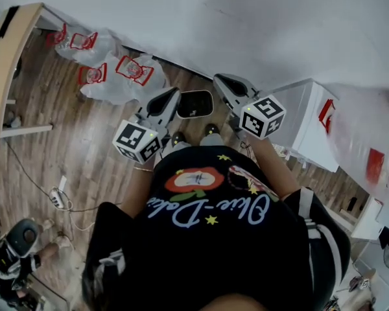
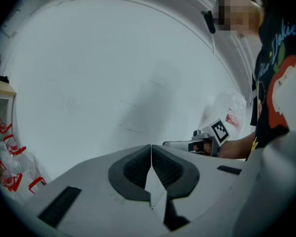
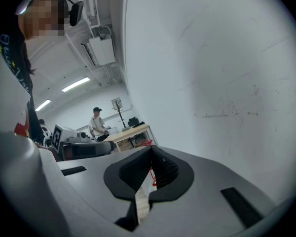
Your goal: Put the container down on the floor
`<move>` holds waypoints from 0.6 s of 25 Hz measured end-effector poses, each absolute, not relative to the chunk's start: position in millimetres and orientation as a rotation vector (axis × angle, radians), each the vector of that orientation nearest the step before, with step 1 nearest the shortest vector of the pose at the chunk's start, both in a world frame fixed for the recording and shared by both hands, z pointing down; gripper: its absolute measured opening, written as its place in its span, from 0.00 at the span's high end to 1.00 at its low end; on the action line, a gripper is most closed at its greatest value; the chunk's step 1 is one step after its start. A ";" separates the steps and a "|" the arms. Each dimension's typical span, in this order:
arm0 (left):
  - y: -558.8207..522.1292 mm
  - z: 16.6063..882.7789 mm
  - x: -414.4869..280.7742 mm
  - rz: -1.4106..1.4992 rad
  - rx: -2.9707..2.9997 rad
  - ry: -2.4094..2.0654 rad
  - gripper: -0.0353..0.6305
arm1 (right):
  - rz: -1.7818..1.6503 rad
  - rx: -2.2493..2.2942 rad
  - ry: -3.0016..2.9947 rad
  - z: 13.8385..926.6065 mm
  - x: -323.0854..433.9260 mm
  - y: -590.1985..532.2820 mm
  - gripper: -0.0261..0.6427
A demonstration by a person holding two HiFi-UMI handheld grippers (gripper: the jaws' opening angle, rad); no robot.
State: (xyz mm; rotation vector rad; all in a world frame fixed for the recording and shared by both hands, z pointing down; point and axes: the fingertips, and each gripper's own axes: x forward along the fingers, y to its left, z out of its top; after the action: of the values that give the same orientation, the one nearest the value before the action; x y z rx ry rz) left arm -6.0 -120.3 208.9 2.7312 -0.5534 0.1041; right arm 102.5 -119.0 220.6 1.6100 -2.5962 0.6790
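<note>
Head view — left hand-held gripper [image 1: 174, 96], right hand-held gripper [image 1: 222, 81] abreast; jaws together.

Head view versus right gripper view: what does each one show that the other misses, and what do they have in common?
Only the head view: a dark container just ahead of the person's shoes, and a white box. Only the right gripper view: ceiling lights and a distant person. Both: the white wall, a light wooden desk, the shut, empty right tool, and the left tool.
</note>
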 end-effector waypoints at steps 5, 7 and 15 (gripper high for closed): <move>-119.2 207.4 -2.7 0.076 2.705 -0.536 0.94 | 0.670 1.616 -2.608 217.3 103.8 -117.1 0.96; -117.5 208.4 -2.9 0.068 2.695 -0.533 0.94 | 0.674 1.624 -2.607 219.0 104.4 -114.5 0.96; -112.9 212.4 -5.0 0.076 2.675 -0.538 0.94 | 0.684 1.617 -2.614 220.6 100.0 -110.3 0.96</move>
State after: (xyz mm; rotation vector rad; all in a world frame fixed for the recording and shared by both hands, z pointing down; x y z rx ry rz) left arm -5.0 -112.9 212.4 2.6747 -0.5381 0.0757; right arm 100.0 -110.3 220.6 1.6168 -2.6136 0.6840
